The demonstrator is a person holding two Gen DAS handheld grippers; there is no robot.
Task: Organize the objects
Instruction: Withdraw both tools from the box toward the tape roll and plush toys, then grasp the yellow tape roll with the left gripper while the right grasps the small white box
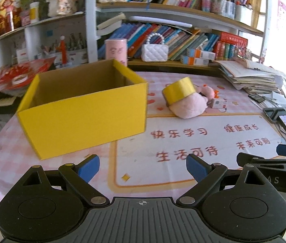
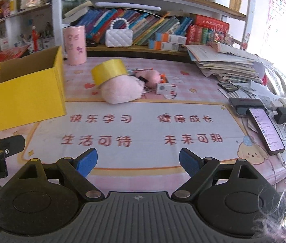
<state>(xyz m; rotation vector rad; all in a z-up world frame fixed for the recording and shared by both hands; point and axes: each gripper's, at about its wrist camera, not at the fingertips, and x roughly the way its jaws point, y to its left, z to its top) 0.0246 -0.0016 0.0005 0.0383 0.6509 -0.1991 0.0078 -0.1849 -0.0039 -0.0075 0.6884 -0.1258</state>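
Observation:
An open yellow cardboard box (image 1: 86, 113) (image 2: 21, 95) stands on the left of the desk; what shows of its inside is bare cardboard. To its right a roll of yellow tape (image 1: 179, 90) (image 2: 109, 70) leans on a pink plush toy (image 1: 189, 106) (image 2: 122, 90), with a small white box (image 1: 219, 103) (image 2: 166, 89) beside them. My left gripper (image 1: 142, 169) hovers open over the mat near the desk's front edge, nothing between its blue pads. My right gripper (image 2: 138, 163) is open too, over the mat, short of the toy.
A pink cylinder (image 2: 75, 44) and a white quilted bag (image 2: 119, 37) stand at the back by shelves of books. A paper stack (image 2: 226, 64) sits back right. A phone (image 2: 264, 130), charger and cables lie along the right edge. The desk mat (image 2: 143, 125) carries red characters.

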